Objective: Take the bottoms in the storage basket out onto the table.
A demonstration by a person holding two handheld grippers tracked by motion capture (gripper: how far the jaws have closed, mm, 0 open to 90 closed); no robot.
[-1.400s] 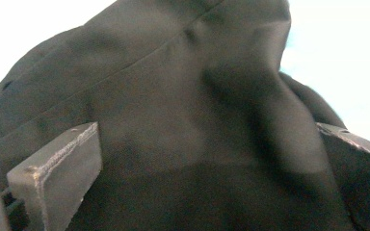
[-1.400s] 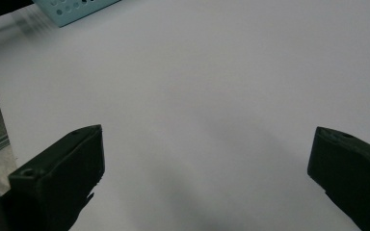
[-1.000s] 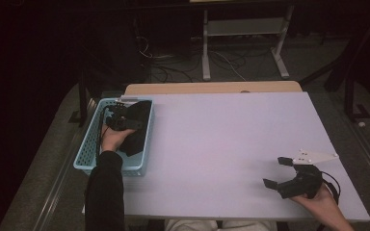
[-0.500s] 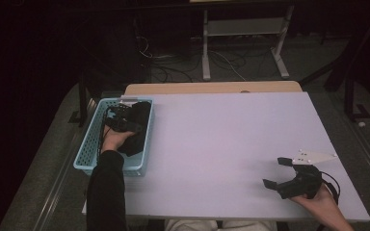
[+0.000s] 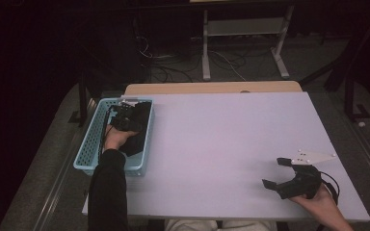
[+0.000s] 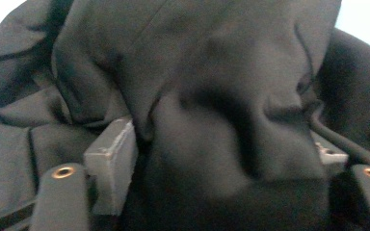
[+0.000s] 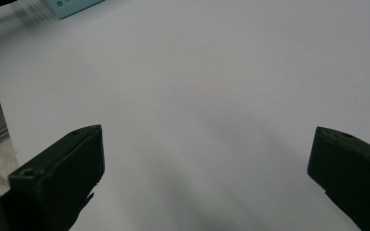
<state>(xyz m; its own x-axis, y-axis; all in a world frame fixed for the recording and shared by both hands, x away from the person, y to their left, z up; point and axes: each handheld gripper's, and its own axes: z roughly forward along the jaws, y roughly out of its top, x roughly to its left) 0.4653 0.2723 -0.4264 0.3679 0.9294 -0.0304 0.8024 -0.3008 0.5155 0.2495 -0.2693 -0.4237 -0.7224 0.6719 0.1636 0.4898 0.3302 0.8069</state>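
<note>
Black cloth [image 5: 137, 126] sits bunched in the blue basket [image 5: 87, 150], which stands at the white table's [image 5: 221, 144] left edge. Left gripper [image 5: 121, 117] is down inside the basket, right on top of the cloth. In the left gripper view a thick fold of cloth [image 6: 212, 110] bulges up btwn the two jaws, left pad [image 6: 112, 163] against its side, right pad mostly buried under fabric. Jaws have just been closing, now at a middling gap w/ the fold pinched btwn them — gripping cloth.

Left hand [image 5: 115, 139] lies over the basket's near half, forearm in a dark sleeve [image 5: 107, 190] running straight back from basket to the table's near edge, gripper pointing away from the person and down into the basket.

Right gripper [image 5: 278, 172] is well apart from the basket, over at the table's near right corner, jaws spread wide, nothing btwn them. Right gripper view: bare tabletop [image 7: 212, 96] btwn the jaws, a corner of the basket [image 7: 72, 6] far off at top left. Right hand [image 5: 318, 204] holds it low above the table, pointing left toward the basket side.
</note>
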